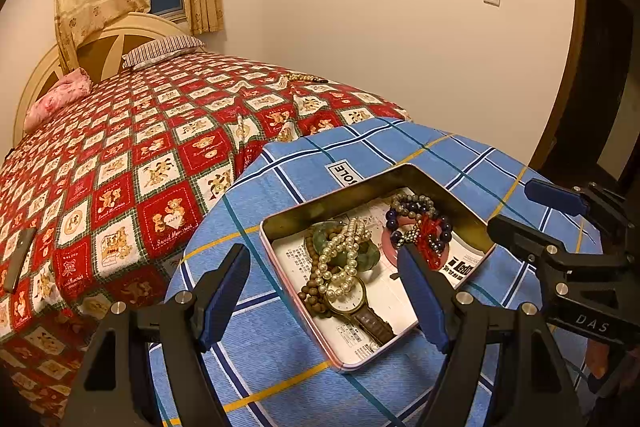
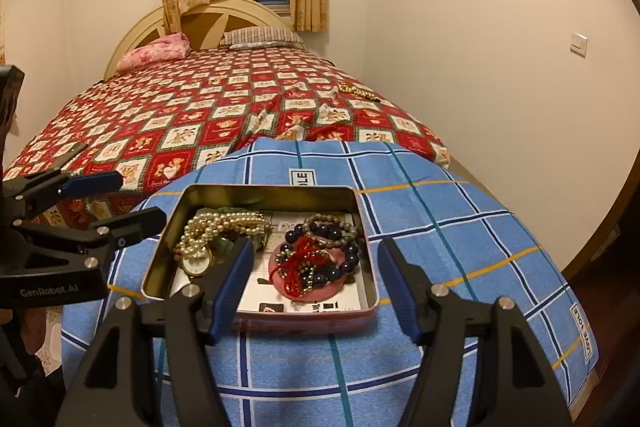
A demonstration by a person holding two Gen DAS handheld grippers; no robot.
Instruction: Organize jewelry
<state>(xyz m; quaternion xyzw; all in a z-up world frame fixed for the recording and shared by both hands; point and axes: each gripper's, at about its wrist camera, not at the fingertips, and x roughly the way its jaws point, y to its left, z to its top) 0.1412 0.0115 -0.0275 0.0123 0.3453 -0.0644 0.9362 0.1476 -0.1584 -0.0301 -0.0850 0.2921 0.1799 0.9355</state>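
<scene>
A shallow metal tin lined with printed paper sits on a blue checked cloth. Inside lie a pearl strand, a green bangle, a gold watch with a brown strap, wooden beads, dark bead bracelets and red cord on a pink disc. My left gripper hovers open over the tin's near left part. My right gripper hangs open above the tin's near edge, nothing between its pads. Each gripper shows in the other's view.
The blue cloth covers a rounded surface at the foot of a bed with a red teddy-bear quilt. A bead string lies on the quilt's far side. A dark flat object rests on the quilt at left.
</scene>
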